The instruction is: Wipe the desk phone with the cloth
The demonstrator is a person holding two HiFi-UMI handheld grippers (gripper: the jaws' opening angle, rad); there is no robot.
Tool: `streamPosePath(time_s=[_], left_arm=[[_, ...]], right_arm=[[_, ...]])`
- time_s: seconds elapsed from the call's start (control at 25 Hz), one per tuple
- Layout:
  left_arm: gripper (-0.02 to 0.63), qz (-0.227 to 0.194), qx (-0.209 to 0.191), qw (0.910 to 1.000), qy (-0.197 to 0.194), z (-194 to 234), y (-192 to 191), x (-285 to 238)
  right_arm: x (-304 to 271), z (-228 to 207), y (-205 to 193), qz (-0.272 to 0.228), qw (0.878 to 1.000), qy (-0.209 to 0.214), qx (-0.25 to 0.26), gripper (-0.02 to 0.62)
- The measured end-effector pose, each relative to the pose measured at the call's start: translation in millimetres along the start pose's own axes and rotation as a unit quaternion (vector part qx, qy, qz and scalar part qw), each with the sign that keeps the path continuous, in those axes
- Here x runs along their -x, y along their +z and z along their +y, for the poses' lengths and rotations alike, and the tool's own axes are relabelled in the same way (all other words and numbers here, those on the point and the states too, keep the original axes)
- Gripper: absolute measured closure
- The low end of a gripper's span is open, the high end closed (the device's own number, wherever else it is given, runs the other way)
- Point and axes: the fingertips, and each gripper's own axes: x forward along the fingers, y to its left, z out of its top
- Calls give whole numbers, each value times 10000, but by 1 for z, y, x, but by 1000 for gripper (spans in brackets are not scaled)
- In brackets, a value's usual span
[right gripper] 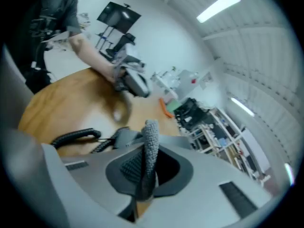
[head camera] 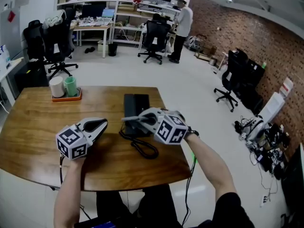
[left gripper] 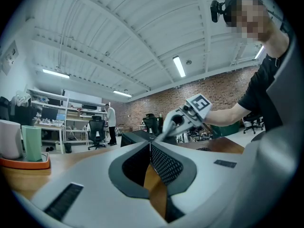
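Note:
The black desk phone (head camera: 135, 107) lies at the middle of the wooden table (head camera: 33, 127), its coiled cord (head camera: 145, 149) trailing toward me. My right gripper (head camera: 137, 119) hovers over the phone's near end, shut on a grey cloth (right gripper: 151, 137) that sticks up as a strip from between the jaws (right gripper: 142, 172). The handset (right gripper: 76, 136) shows just beyond them. My left gripper (head camera: 98, 125) hangs to the left of the phone, over bare wood. It (left gripper: 151, 145) is shut with nothing in it and points toward the right gripper (left gripper: 183, 118).
An orange tray (head camera: 66, 98) with a white cup (head camera: 57, 86) and a green cup (head camera: 71, 85) sits at the table's far left. Office chairs (head camera: 154, 41), shelving and a standing person (head camera: 181, 30) are across the room. Cables (head camera: 259, 146) lie on the floor at right.

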Motion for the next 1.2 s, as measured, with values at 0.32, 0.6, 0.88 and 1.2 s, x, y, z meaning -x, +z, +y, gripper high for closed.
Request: streamPosePath(time_s=[0.32,0.6,0.88,1.2], left_arm=[[598,-73,119,9999,-13,0,-2,1],[598,1,23,10000,-40,-4,2,-2],[598,0,59,10000,-51,-2,1,0],[598,-9,69,10000,-46,1,-1,-1]], right_arm=[[-59,-130,-37,389,9752,-1771,-1270,571],[-48,-74,-25,487,9919,-1124,-330,572],[-10,53,-6,195,9953,305,894,571],[6,-17,-6,-164,9994,-305,-35,571]])
